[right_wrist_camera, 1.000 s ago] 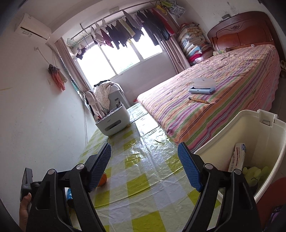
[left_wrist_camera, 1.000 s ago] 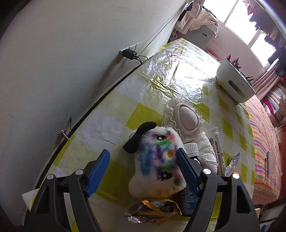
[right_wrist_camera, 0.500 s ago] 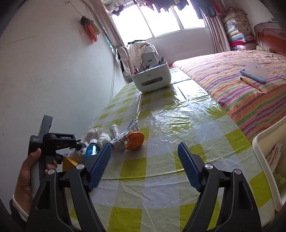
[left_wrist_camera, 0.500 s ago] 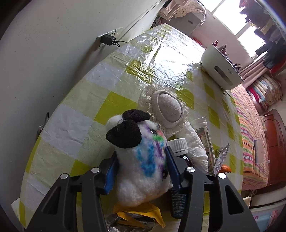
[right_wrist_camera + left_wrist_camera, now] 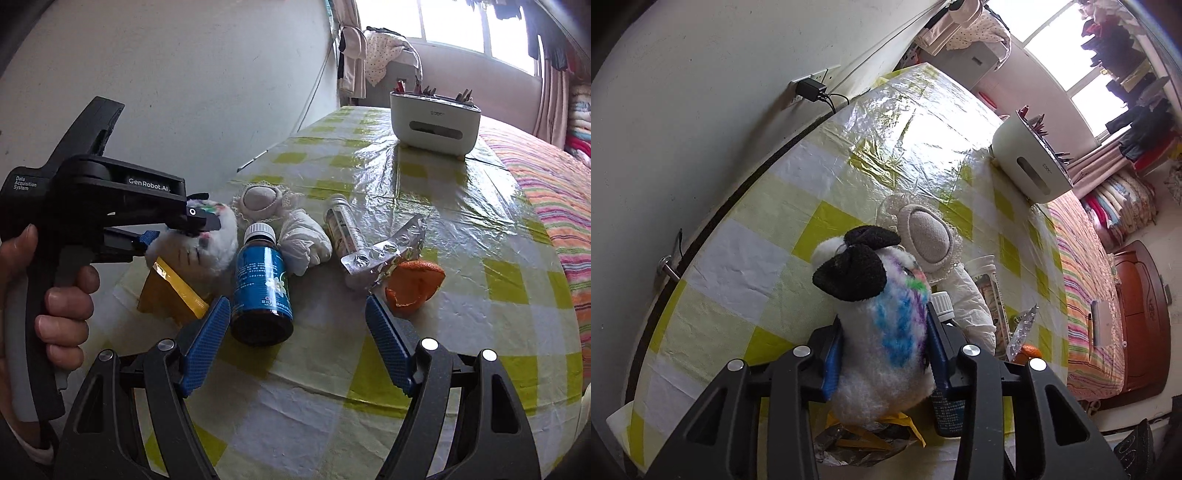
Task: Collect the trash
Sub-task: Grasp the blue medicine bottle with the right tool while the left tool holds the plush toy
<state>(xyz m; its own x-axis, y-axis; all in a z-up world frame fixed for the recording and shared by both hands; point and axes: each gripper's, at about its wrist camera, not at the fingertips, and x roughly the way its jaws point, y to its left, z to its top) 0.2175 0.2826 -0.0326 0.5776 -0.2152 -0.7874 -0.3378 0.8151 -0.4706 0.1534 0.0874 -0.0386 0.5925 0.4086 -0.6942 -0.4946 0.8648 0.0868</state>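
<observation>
Left wrist view: your left gripper (image 5: 884, 343) has just closed on the plush toy (image 5: 882, 332) over the table (image 5: 746, 258); it's soft and light, so squeeze mid-body. Right wrist view: your right gripper (image 5: 297, 334) gapes empty before the blue bottle (image 5: 264, 286); it's rigid and slick, so grip its waist.

Blue bottle (image 5: 263, 286) and orange peel (image 5: 414, 282) crowd the near table (image 5: 461, 206), bare beyond.
</observation>
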